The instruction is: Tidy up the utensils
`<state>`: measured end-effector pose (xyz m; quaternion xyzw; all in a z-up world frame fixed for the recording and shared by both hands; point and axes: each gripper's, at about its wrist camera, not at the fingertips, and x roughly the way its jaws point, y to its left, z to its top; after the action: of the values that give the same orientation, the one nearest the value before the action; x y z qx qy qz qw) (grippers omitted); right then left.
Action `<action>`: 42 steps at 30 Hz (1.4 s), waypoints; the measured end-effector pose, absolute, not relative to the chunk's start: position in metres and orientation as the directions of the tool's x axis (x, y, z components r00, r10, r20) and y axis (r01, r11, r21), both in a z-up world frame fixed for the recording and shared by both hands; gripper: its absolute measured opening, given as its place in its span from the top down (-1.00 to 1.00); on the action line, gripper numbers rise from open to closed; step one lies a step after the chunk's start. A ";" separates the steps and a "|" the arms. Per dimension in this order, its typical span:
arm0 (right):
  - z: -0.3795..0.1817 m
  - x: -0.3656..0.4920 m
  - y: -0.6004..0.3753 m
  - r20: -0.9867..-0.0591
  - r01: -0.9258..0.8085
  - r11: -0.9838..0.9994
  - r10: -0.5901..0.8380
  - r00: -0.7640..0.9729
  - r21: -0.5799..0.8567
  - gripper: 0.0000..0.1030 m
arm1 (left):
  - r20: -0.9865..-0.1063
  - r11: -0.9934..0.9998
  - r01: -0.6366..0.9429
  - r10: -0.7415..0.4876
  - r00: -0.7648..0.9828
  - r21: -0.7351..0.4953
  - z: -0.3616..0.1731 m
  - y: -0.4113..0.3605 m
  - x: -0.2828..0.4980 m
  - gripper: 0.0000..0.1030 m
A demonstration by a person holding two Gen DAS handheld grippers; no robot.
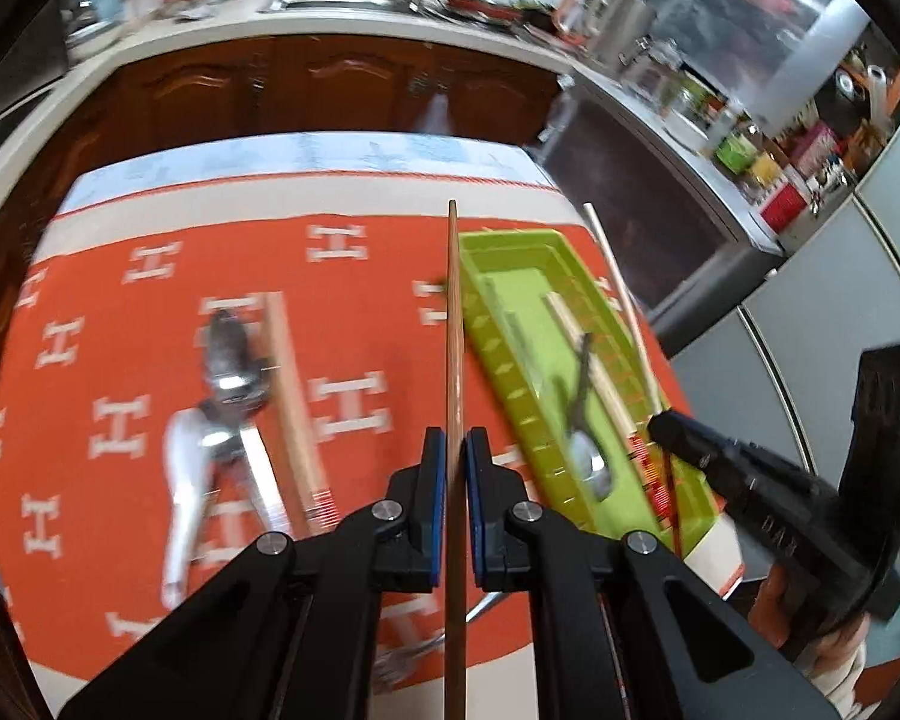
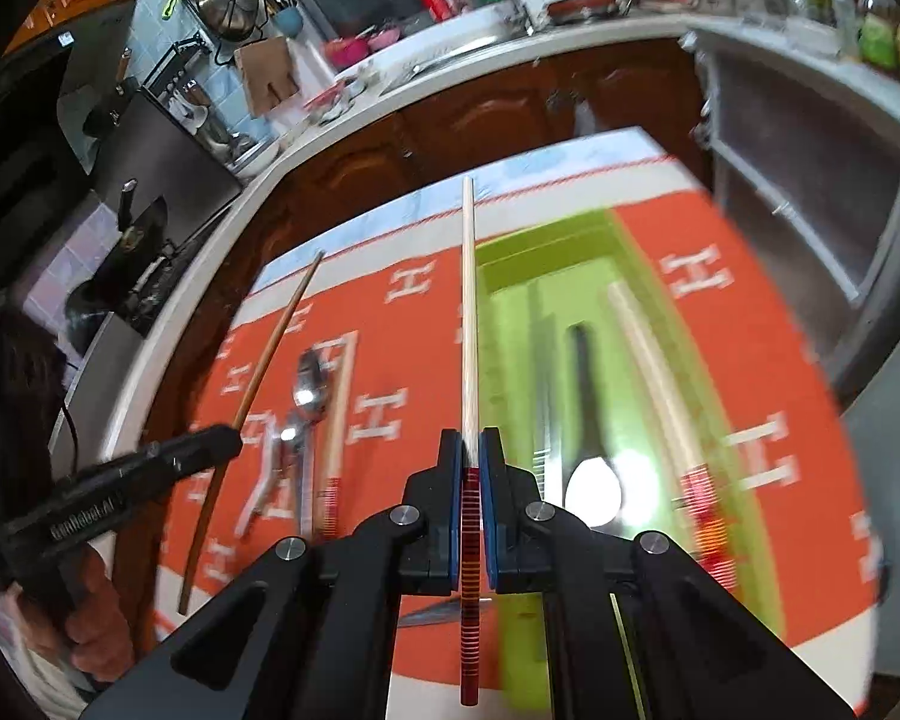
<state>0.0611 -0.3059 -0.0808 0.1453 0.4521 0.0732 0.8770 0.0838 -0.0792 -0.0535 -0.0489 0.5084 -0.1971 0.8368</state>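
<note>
While each gripper is clamped on a chopstick, the long green plastic tray (image 2: 570,276) lies ahead-right of the right gripper (image 2: 473,450), its long axis parallel to the pale red-banded chopstick (image 2: 468,300); the left gripper (image 1: 455,450) holds a brown wooden chopstick (image 1: 455,312) beside the tray's left wall.

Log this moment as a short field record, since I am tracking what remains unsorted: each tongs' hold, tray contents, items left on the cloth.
left tongs: shut on brown chopstick
right tongs: shut on pale chopstick with red striped end
green tray: holds a black-handled spoon and a pale chopstick
orange cloth: metal spoon, white-handled utensil, one more chopstick lying left of the tray
</note>
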 end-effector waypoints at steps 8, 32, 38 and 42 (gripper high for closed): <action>-0.098 0.048 -0.358 -0.801 0.051 0.950 0.229 0.553 0.307 0.90 | -0.862 0.910 0.277 -0.390 0.323 -0.308 -0.072 -0.157 0.109 0.92; -0.098 0.070 -0.345 -0.776 -0.003 0.958 0.235 0.586 0.287 0.46 | -0.861 0.936 0.279 -0.317 0.397 -0.215 -0.056 -0.130 0.110 0.49; -0.091 0.062 -0.328 -0.763 -0.033 0.953 0.262 0.591 0.302 0.46 | -0.856 0.953 0.263 -0.258 0.448 -0.150 -0.042 -0.088 0.095 0.10; -0.085 0.057 -0.308 -0.760 -0.077 0.951 0.286 0.583 0.299 0.46 | -0.842 0.971 0.231 -0.174 0.510 -0.061 -0.031 -0.057 0.084 0.04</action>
<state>0.0572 -0.3083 -0.0846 0.1178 0.4450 0.1030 0.8818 0.0838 -0.0571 -0.0310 0.0294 0.4809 -0.1167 0.8685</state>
